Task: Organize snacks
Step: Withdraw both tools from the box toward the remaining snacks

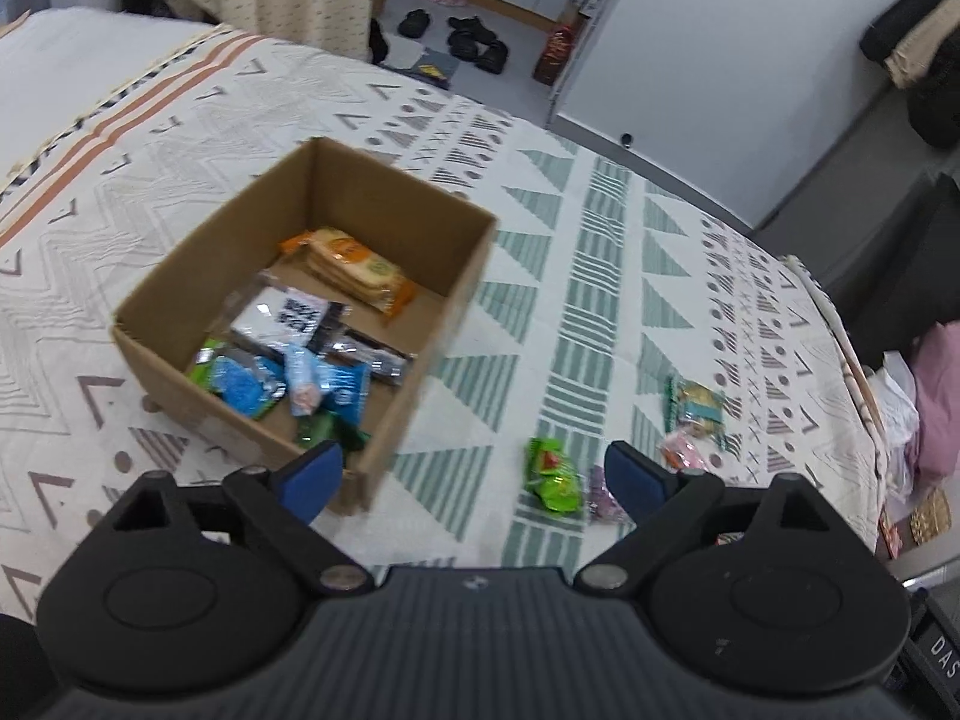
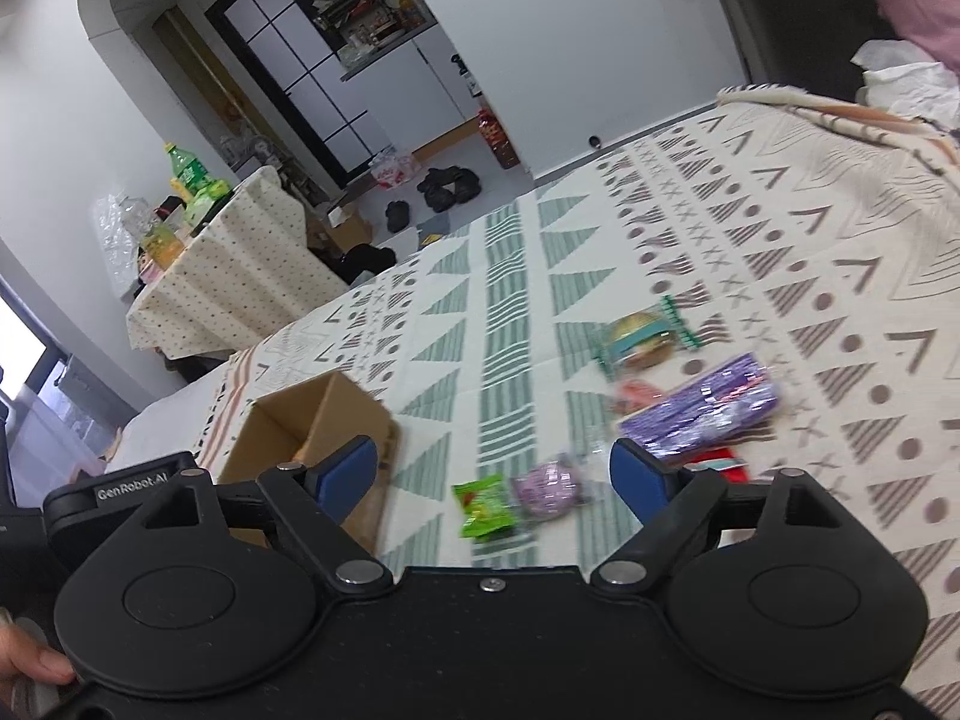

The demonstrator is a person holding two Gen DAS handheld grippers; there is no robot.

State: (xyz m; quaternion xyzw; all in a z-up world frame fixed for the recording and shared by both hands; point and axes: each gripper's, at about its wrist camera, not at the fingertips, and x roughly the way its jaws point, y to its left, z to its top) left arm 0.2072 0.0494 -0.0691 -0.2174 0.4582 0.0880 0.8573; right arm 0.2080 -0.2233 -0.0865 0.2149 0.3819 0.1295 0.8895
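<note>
An open cardboard box (image 1: 456, 276) sits on the patterned bedspread and holds several snack packets, among them an orange cracker pack (image 1: 351, 264) and blue wrappers (image 1: 324, 384). My left gripper (image 1: 474, 471) is open and empty, above the box's near right corner. Loose on the cloth to the right lie a green packet (image 1: 552, 474), a pink packet (image 1: 684, 450) and a green-edged biscuit pack (image 1: 699, 405). My right gripper (image 2: 495, 474) is open and empty above a green packet (image 2: 483, 507) and a purple round packet (image 2: 549, 489). A long purple pack (image 2: 702, 417) and the biscuit pack (image 2: 645, 333) lie beyond. The box (image 2: 300, 438) shows at the left.
The bedspread (image 1: 570, 300) covers the bed; its edge drops off at the right near pink cloth (image 1: 936, 396). Beyond the bed are shoes (image 1: 474, 42) on the floor, a dotted-cloth table (image 2: 228, 282) with bottles, and a white cabinet (image 1: 720, 60).
</note>
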